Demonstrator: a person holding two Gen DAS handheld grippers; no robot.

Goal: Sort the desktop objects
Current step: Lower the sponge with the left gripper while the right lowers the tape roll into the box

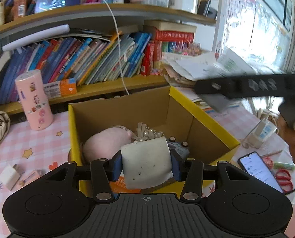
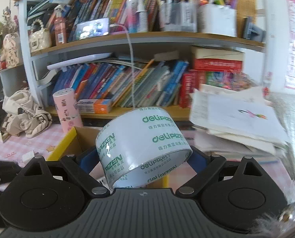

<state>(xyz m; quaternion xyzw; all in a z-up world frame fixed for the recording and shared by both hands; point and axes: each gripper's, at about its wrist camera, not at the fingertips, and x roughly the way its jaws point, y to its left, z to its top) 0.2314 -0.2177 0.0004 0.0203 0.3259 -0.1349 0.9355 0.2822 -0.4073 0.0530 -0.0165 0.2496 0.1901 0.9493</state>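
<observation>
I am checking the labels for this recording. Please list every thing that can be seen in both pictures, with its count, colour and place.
white block: 1, dirty white, between the left gripper's pads above the box
tape roll: 1, pale with green print, between the right gripper's pads
cardboard box: 1, yellow outside, on the desk, open
pink pouch: 1, pink, inside the box
pink cylinder: 1, pink with stickers, left of the box
phone: 1, screen lit, right of the box
scissors: 1, red, beside the phone
books: many, mixed colours, on the shelves
paper pile: 1, white, right of the desk
left gripper: 1, black
right gripper: 1, black
</observation>
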